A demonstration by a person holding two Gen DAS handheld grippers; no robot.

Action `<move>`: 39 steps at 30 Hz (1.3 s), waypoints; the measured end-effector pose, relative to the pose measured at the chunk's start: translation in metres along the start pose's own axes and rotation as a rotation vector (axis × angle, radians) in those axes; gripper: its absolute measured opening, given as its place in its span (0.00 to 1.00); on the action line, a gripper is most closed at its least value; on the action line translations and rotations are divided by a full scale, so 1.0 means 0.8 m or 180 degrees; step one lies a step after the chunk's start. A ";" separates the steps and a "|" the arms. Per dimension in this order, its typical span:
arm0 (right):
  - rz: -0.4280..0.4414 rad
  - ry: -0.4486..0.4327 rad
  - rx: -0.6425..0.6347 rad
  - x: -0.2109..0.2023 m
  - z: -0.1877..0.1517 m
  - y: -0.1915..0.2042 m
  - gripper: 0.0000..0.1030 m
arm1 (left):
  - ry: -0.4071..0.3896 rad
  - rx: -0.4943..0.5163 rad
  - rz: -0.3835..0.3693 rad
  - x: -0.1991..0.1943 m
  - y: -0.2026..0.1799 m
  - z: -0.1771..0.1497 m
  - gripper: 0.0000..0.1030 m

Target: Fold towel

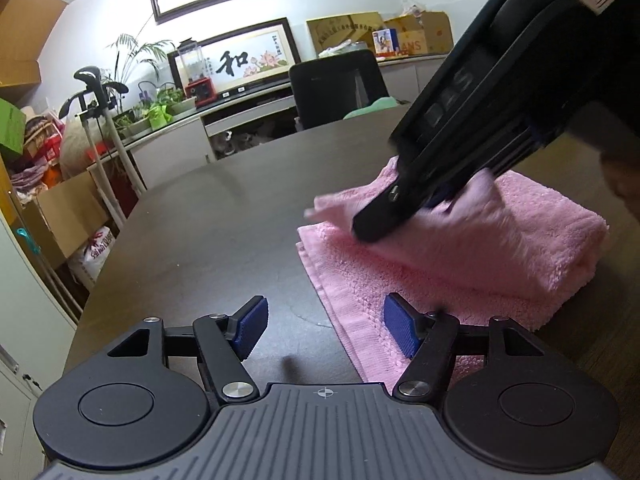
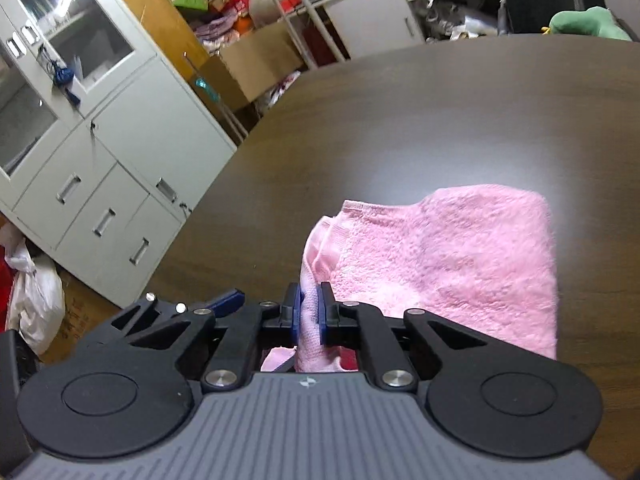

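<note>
A pink towel (image 1: 500, 248) lies partly folded on the dark wooden table (image 1: 224, 216). My left gripper (image 1: 326, 330) is open and empty, low over the table at the towel's near left edge, its right pad over the hem. My right gripper (image 2: 307, 314) is shut on a corner of the towel (image 2: 460, 264) and holds that flap lifted above the lower layers. In the left wrist view the right gripper (image 1: 384, 220) comes down from the upper right with pink cloth bunched around its fingers.
A black office chair (image 1: 336, 84) and a green soft toy (image 2: 588, 22) sit at the table's far edge. Grey metal cabinets (image 2: 100, 152), cardboard boxes (image 1: 68, 212) and a white stand (image 1: 100, 128) crowd the floor to the left of the table.
</note>
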State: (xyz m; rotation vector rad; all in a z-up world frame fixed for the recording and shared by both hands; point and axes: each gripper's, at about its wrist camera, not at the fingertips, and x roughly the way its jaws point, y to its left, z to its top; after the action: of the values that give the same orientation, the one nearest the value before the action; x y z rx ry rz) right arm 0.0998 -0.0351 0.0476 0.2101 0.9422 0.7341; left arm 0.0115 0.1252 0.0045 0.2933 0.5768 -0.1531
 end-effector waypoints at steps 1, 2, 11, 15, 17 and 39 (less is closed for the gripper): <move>-0.0006 0.0028 -0.0034 0.002 0.000 0.004 0.13 | 0.0007 -0.0012 0.0002 0.000 0.001 0.000 0.68; 0.0002 0.0050 -0.0051 0.004 -0.001 0.007 0.16 | 0.0011 -0.0023 -0.0002 0.000 0.001 0.000 0.69; 0.0129 -0.0162 -0.0126 -0.040 0.004 0.022 0.26 | 0.0053 -0.0120 -0.0092 -0.005 0.015 0.001 0.71; 0.0024 -0.0279 -0.0085 -0.072 -0.005 0.005 0.30 | 0.0039 -0.0072 -0.0094 -0.013 0.021 -0.001 0.73; -0.0006 -0.0253 -0.0092 -0.079 -0.014 -0.004 0.30 | -0.0009 -0.0041 -0.0067 -0.021 0.023 -0.003 0.75; -0.0300 0.0167 -0.1267 -0.033 -0.077 0.071 0.45 | -0.0083 -0.0719 0.0241 -0.034 0.088 -0.016 0.78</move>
State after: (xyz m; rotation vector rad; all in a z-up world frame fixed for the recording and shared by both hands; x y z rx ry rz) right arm 0.0136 -0.0191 0.0553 -0.2026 0.8304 0.8266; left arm -0.0020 0.1977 0.0258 0.0936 0.5509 -0.0181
